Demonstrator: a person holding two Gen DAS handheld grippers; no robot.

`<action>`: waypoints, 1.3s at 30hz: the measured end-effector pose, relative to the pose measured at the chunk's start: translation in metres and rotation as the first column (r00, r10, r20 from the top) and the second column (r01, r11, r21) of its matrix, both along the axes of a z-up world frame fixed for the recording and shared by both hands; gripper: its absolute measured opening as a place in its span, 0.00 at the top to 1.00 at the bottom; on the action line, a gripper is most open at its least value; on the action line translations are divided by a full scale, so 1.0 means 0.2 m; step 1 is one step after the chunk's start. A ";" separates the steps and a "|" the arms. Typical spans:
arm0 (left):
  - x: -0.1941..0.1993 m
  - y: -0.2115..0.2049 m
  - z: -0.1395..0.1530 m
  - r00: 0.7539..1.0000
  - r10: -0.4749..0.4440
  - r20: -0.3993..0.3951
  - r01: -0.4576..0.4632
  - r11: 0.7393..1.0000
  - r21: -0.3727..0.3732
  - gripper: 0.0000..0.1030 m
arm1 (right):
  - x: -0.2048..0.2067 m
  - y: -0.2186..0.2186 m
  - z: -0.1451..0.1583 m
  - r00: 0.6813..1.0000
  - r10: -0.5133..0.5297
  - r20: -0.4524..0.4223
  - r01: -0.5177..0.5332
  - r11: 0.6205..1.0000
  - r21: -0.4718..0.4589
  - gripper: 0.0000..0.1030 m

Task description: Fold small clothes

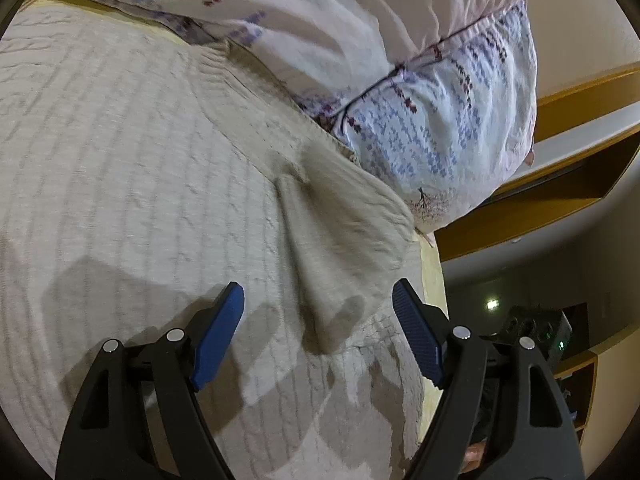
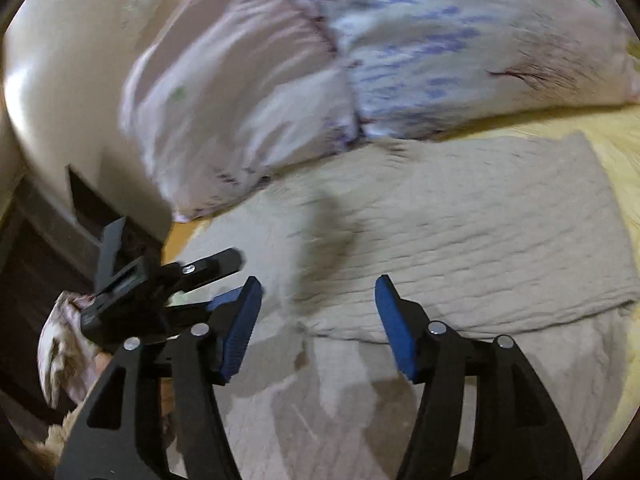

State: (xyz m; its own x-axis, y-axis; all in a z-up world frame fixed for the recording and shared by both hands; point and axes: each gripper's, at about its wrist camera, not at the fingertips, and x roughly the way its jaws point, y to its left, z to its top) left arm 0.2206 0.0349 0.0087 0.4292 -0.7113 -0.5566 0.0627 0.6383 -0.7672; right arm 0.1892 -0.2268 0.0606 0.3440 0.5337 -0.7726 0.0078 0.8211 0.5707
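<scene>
Garment: one beige cable-knit sweater (image 2: 460, 240) lies flat on the bed just below the pillows; a folded-over flap (image 1: 336, 232) rises in a ridge in the left wrist view.
Left gripper (image 1: 318, 300): jaws wide, nothing between the blue pads, hovering over the flap's lower end.
Right gripper (image 2: 318, 294): jaws apart, empty, over the knit's near edge.
Surface: yellow bedsheet (image 2: 616, 136) under the knit, showing at its edges.
Pillows: one large floral pillow (image 1: 440, 120) in white, pink and blue-purple print; whether it is a single pillow or two cannot be told.
Room: cream wall (image 2: 60, 80), wooden shelving (image 1: 560, 200), dark floor to the side.
Hard to make out: the right wrist view is motion-blurred; a dark device with a green light (image 1: 556, 332) sits beyond the bed edge; the left gripper's body is partly cut off there.
</scene>
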 end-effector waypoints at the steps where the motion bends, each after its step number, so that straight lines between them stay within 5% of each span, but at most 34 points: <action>1: 0.00 -0.01 0.00 1.000 0.006 -0.002 -0.006 1.000 0.003 0.25 | 0.02 0.01 -0.01 1.000 -0.007 -0.021 0.007 1.000 0.016 0.43; 12: 0.11 -0.09 -0.05 0.992 0.028 -0.125 -0.033 0.999 -0.037 0.42 | -0.18 -0.32 0.02 0.971 -0.222 -0.085 0.228 0.971 0.069 0.43; 19: 0.19 -0.13 -0.12 0.982 0.059 -0.177 -0.080 0.991 -0.109 0.84 | -0.30 -0.50 0.01 0.934 -0.337 -0.116 0.345 0.937 0.057 0.43; 22: 0.18 -0.10 -0.12 0.985 0.082 -0.152 -0.103 0.985 -0.140 0.86 | -0.33 -0.53 -0.03 0.925 -0.350 -0.148 0.364 0.928 0.083 0.43; 26: 0.11 -0.03 -0.02 0.987 0.148 -0.069 -0.155 0.981 -0.116 0.87 | -0.35 -0.53 -0.08 0.914 -0.365 -0.174 0.386 0.917 0.100 0.43; 31: 0.02 0.03 0.12 0.977 0.203 0.057 -0.207 0.976 0.070 0.84 | -0.33 -0.51 -0.12 0.909 -0.378 -0.177 0.398 0.912 0.099 0.43; 33: 0.03 0.07 0.12 0.976 0.213 0.039 -0.216 0.972 0.095 0.75 | -0.33 -0.51 -0.11 0.907 -0.384 -0.170 0.403 0.910 0.095 0.43; 35: 0.05 0.14 0.10 0.972 0.237 -0.004 -0.235 0.968 0.092 0.55 | -0.32 -0.52 -0.12 0.902 -0.396 -0.169 0.416 0.904 0.102 0.43; 39: 0.08 0.24 0.06 0.961 0.275 -0.031 -0.271 0.957 0.103 0.51 | -0.30 -0.56 -0.15 0.881 -0.443 -0.169 0.465 0.876 0.129 0.51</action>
